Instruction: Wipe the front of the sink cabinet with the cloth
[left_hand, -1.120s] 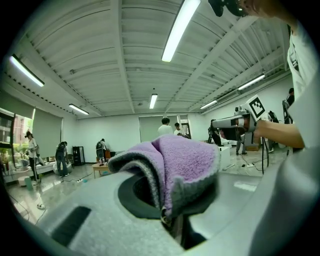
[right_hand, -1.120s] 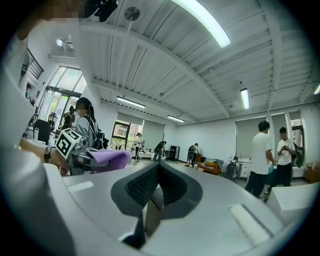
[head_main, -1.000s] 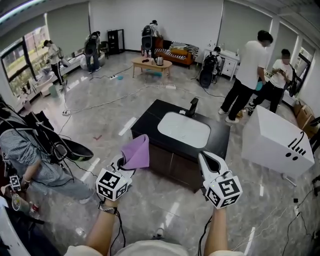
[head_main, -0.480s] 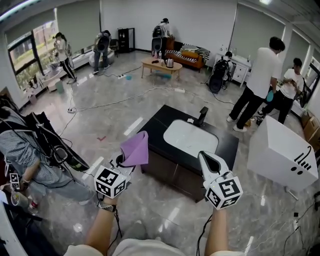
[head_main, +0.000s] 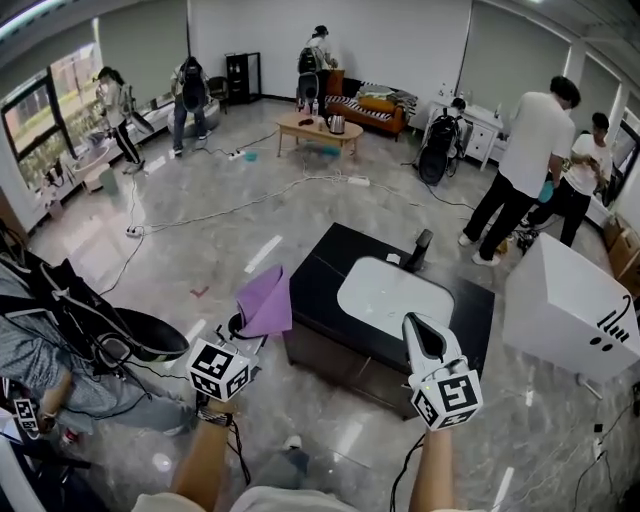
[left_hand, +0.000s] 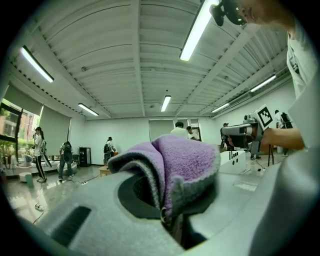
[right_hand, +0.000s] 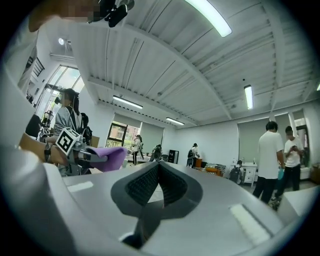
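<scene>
The left gripper (head_main: 243, 330) pinches a folded purple cloth (head_main: 268, 300), which stands up out of its jaws and is held in the air ahead of that gripper, beside the near left corner of the sink cabinet (head_main: 340, 362) and not against its dark front. The right gripper (head_main: 419, 328) has its jaws pressed together at the tips with nothing between them. It hovers before the cabinet front, with the white basin (head_main: 395, 296) and black faucet (head_main: 421, 250) beyond its tip and the cloth well off to its left.
</scene>
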